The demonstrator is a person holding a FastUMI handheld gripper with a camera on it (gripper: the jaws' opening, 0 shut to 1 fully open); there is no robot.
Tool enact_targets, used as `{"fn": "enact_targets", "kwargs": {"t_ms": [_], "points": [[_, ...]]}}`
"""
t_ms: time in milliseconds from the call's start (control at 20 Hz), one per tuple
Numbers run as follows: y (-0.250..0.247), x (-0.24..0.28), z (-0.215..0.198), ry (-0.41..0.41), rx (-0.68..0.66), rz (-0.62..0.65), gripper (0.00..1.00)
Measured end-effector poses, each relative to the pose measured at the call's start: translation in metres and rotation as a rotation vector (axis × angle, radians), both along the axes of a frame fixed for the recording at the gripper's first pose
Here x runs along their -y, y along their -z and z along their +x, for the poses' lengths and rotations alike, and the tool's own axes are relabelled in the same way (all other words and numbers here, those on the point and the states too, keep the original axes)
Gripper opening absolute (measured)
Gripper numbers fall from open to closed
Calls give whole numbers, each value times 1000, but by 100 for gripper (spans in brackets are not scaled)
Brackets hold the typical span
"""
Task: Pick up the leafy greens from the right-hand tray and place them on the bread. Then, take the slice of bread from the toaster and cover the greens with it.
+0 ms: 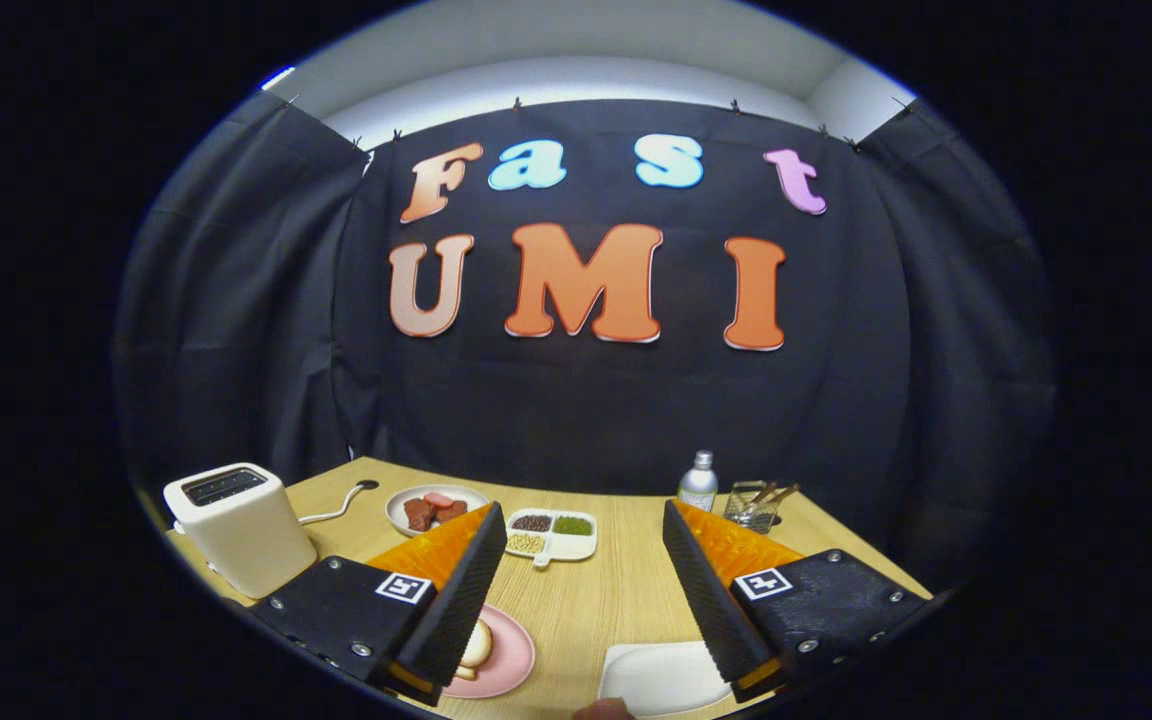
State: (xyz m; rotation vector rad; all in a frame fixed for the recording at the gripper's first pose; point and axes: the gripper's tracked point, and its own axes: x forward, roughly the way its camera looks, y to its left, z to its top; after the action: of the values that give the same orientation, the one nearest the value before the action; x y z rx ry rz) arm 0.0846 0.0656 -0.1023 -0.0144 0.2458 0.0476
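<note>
One slice of bread [477,645] lies on a pink plate [506,665], partly hidden behind the left finger of the gripper [586,540]. Just under the right finger sits one white tray [656,675], and I cannot make out any greens on the part that shows. The fingers stand wide apart, holding nothing, with bare wooden table [586,600] between them. One white toaster [236,525] stands off to the left, its cord trailing toward a round plate [406,505] with reddish pieces on it. Beyond the fingertips is one divided dish [551,535] with three fillings. Farther right are one small bottle [698,482], its label unreadable, and one clear holder [751,505] of utensils.
</note>
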Motion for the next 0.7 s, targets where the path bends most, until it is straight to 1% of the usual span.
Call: {"fn": "enact_targets", "kwargs": {"t_ms": [150,250,450,600,700], "points": [[-45,19,-18,16,115,-25,97],[-67,31,-30,26,183,-46,97],[-77,48,-55,39,193,-56,97],[-81,61,-60,59,193,-48,97],[-85,63,-64,66,190,-21,97]]}}
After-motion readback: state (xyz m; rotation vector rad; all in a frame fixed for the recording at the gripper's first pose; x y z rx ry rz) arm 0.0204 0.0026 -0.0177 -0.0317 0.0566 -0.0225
